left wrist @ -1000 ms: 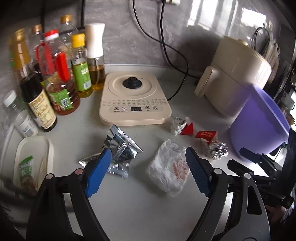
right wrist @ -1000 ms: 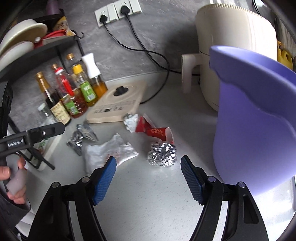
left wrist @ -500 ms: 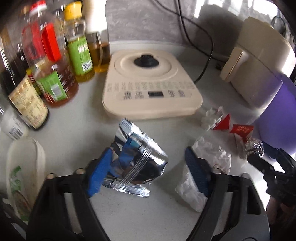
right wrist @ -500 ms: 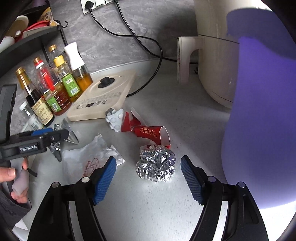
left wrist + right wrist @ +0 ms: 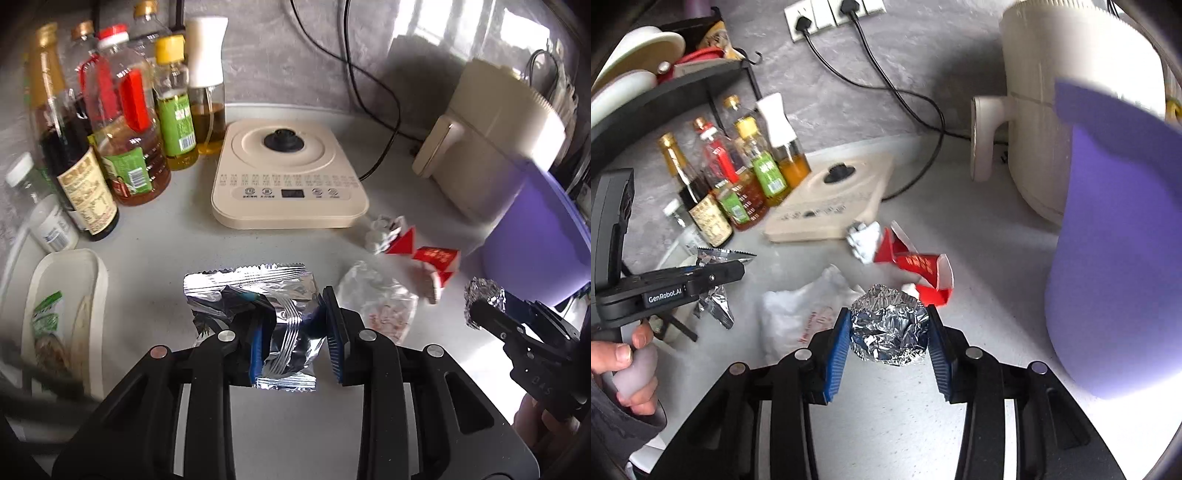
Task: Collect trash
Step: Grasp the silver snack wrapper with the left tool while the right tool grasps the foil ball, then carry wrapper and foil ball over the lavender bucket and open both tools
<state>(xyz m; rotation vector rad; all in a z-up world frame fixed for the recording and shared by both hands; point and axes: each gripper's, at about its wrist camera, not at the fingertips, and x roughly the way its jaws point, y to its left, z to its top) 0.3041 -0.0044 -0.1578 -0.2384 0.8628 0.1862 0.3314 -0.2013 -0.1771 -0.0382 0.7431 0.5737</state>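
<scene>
My left gripper is shut on a silver foil snack wrapper, its blue pads pinching the wrapper's near half above the grey counter. My right gripper is shut on a crumpled foil ball; the ball also shows in the left wrist view. A white plastic bag lies between the two grippers. A torn red paper cup and a crumpled white scrap lie just beyond. A purple bin stands at the right.
A beige induction cooker sits behind the trash. Several oil and sauce bottles stand at the back left. A cream air fryer stands behind the bin. A white tray lies at the left edge. Black cords trail along the wall.
Both grippers moved forward and closed: the left onto the silver wrapper, the right onto the foil ball. Both were open a second ago.
</scene>
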